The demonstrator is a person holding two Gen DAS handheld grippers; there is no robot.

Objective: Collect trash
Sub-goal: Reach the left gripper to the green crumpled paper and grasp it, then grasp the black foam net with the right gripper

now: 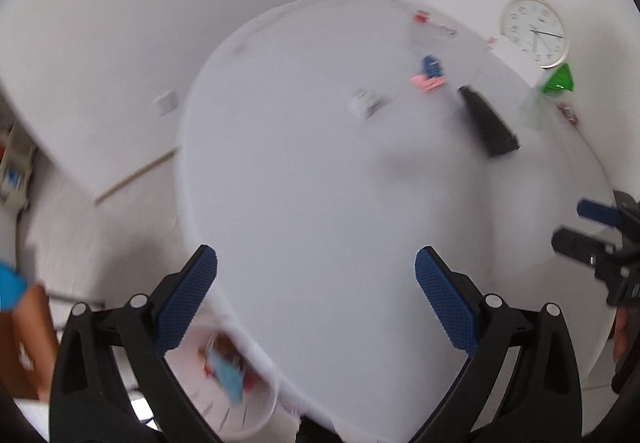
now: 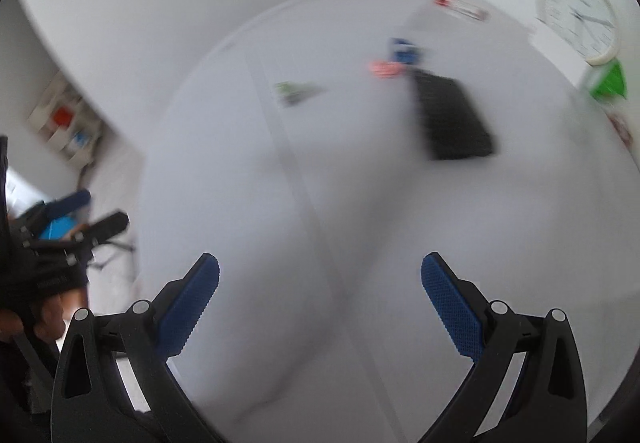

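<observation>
Both views are blurred by motion. My left gripper (image 1: 316, 275) is open and empty above the near edge of a round white table (image 1: 320, 183). My right gripper (image 2: 320, 283) is open and empty over the same table (image 2: 280, 223). Scraps lie at the far side: a pink wrapper (image 1: 428, 82), a blue wrapper (image 1: 431, 66), a small white-and-grey packet (image 1: 366, 102) and a red-and-white wrapper (image 1: 436, 23). The right wrist view shows the pink wrapper (image 2: 385, 68), blue wrapper (image 2: 405, 49) and a greenish packet (image 2: 296, 90). A white bin (image 1: 236, 379) holding several pieces of trash stands below the table's near-left edge.
A black rectangular object (image 1: 488, 119) (image 2: 452, 115) lies on the table's right part. A white wall clock (image 1: 534, 30) leans at the far right beside a green-topped item (image 1: 558, 80). A shelf with boxes (image 2: 66, 119) stands on the floor at left. A hand (image 2: 44, 315) holds the other gripper.
</observation>
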